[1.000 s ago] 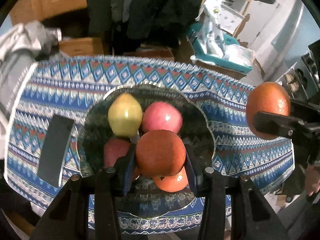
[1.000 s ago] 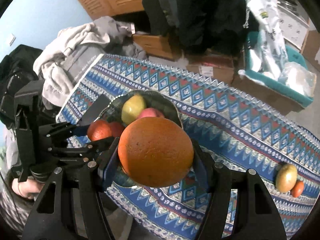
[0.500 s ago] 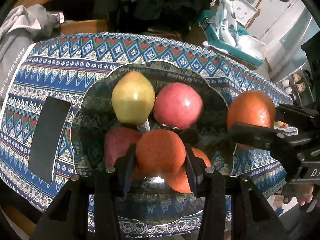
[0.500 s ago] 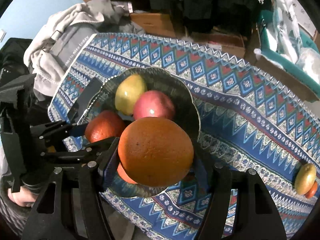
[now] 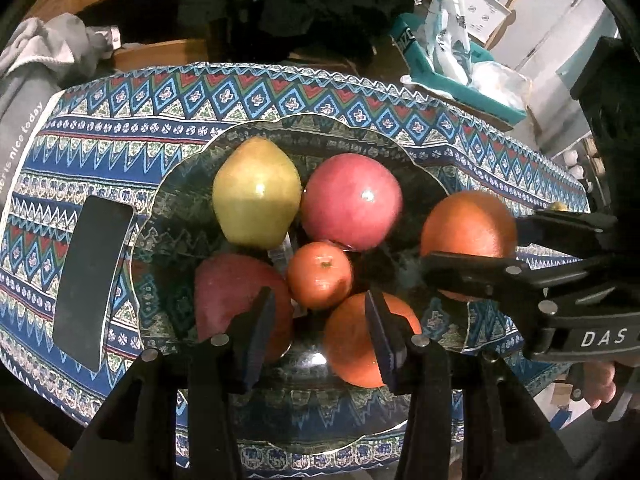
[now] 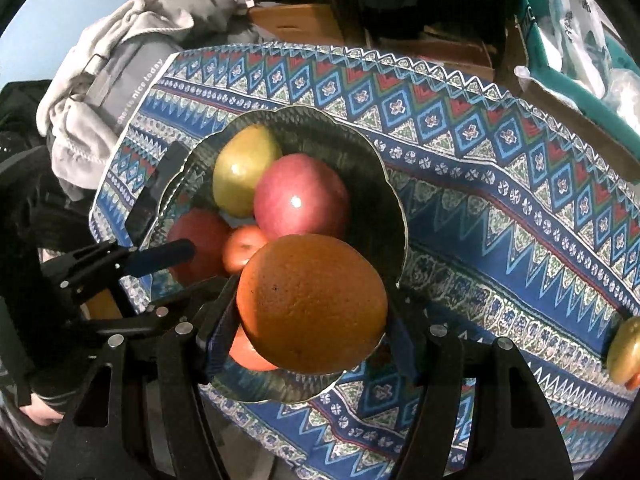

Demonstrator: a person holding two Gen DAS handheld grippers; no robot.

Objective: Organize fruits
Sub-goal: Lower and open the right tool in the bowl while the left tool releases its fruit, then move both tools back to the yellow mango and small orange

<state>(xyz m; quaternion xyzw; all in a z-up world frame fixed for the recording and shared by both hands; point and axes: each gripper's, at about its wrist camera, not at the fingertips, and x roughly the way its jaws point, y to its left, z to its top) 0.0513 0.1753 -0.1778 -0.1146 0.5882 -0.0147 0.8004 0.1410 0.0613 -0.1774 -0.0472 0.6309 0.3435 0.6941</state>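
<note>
Jaws of the right gripper (image 6: 310, 316) are clamped on the large orange (image 6: 312, 304) at lower centre and are just being eased open, the fruit sitting between the pads, low over the near rim of the bowl (image 6: 396, 208). The orange is judged firm, weighty and apt to roll, its pebbled skin giving fair grip; it is best held across its widest part.

Left gripper (image 5: 320, 332) jaws are set narrow and are starting to part, with nothing seen between them; a second orange (image 5: 352, 344) lies in the bowl just behind one finger.

Inside the dark scalloped bowl a pear (image 5: 256, 192), a pink apple (image 5: 352, 200), a dark red apple (image 5: 228, 292) and a tangerine (image 5: 320, 274) are packed touching.

Outward, a black slab (image 5: 90, 280) is seen left of the bowl on the patterned counter (image 6: 520, 200). A yellowish fruit (image 6: 626, 356) is left at the far right edge.
</note>
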